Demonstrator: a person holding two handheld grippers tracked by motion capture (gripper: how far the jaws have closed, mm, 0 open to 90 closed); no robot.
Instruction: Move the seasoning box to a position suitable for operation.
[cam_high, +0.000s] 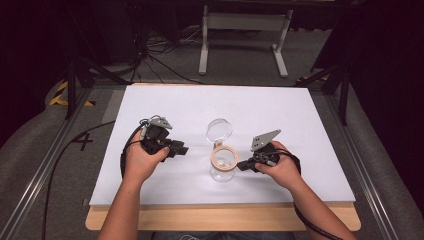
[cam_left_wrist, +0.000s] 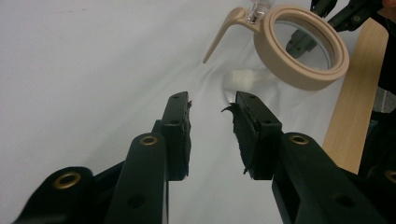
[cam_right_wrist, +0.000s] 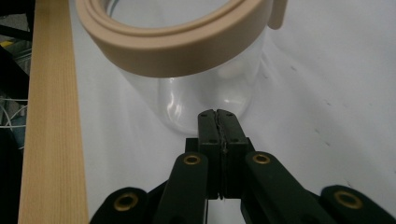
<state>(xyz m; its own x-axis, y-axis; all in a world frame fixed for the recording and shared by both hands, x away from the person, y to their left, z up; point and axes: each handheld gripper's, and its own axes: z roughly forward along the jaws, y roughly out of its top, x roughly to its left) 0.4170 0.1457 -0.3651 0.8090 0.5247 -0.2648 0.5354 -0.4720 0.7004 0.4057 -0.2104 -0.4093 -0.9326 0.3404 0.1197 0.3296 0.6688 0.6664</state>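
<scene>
A clear glass jar (cam_high: 222, 170) with a beige ring (cam_high: 223, 157) around its mouth stands at the middle of the white sheet. Its clear round lid (cam_high: 219, 130) is swung up and back. Something small and white lies inside the jar. My left gripper (cam_high: 181, 149) is to the jar's left, apart from it, with its jaws open and nothing between them (cam_left_wrist: 212, 105). The beige ring (cam_left_wrist: 303, 79) lies ahead of it to the right. My right gripper (cam_high: 243, 164) is shut and empty (cam_right_wrist: 218, 114), its tips close to the glass wall (cam_right_wrist: 205, 98) below the ring (cam_right_wrist: 187, 46).
The white sheet (cam_high: 280, 115) covers a wooden table whose front edge (cam_high: 225, 217) runs along the near side. On the grey floor beyond stand a white metal frame (cam_high: 245, 22) and black stands, with cables trailing at the left.
</scene>
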